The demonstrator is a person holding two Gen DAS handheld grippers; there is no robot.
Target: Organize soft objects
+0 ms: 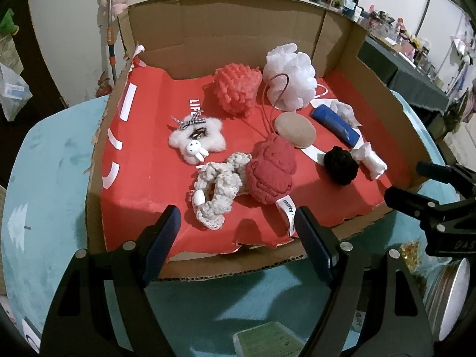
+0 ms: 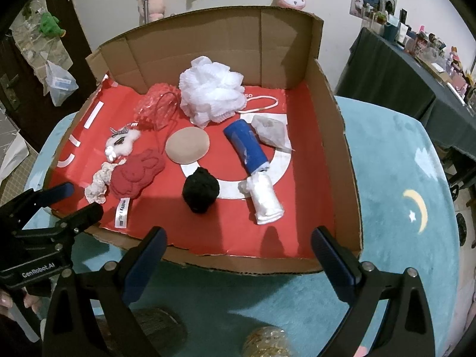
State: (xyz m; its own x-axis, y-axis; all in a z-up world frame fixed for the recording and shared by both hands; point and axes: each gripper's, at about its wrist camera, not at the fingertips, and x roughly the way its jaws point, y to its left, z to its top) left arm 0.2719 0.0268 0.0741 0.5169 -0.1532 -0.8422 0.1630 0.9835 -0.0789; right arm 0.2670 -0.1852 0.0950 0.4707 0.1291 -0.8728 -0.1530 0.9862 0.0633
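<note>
Snag risk – red plush (image 1: 272,169) overlapping cream scrunchie (image 1: 215,184) at near edge of cardboard tray (image 1: 98,178), cord trailing to white pouf (image 1: 290,77); left gripper (image 1: 236,232) and right gripper (image 2: 238,253) both spread, empty – likely to drag neighbours

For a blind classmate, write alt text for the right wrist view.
A cardboard tray with a red floor holds soft items: white mesh pouf, black pompom, tan pad, red bunny plush. The open right claw hovers at its near edge.
</note>
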